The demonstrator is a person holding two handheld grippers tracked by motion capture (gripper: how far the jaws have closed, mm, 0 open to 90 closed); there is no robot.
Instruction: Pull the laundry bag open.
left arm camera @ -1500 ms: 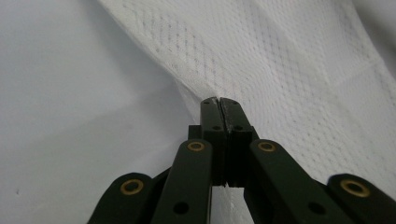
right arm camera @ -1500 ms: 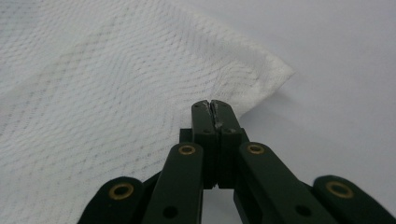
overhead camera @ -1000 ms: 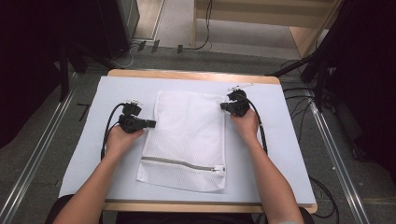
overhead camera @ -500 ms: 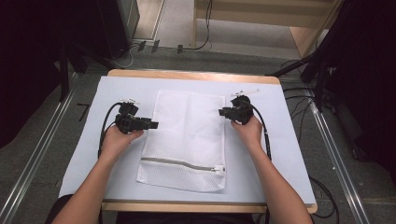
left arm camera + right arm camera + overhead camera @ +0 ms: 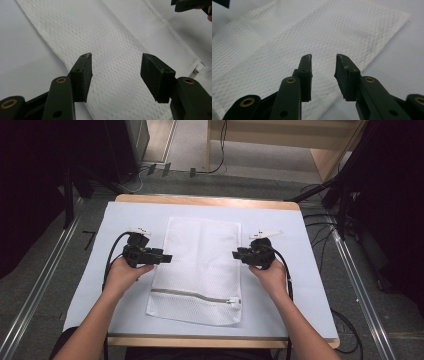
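A white mesh laundry bag (image 5: 202, 265) lies flat on the pale mat (image 5: 285, 225), its zipper (image 5: 195, 296) along the near end. My left gripper (image 5: 169, 257) hovers at the bag's left edge and points right. My right gripper (image 5: 234, 254) hovers over the right edge and points left. In the left gripper view my left gripper (image 5: 116, 63) stands open above the mesh bag (image 5: 117, 32). In the right gripper view my right gripper (image 5: 324, 62) is open over the mesh bag (image 5: 312, 30). Both pairs of jaws have just been opening, with nothing between them.
The mat covers a wooden table (image 5: 205, 200). Black cables (image 5: 345, 320) trail off the table's right side onto the floor. Metal rails (image 5: 45, 285) run along both sides. A wooden frame (image 5: 280, 135) stands behind the table.
Both grippers went from shut to open. The right hand moved from the bag's far right corner toward the near side; the left hand shifted slightly. The bag lies as before.
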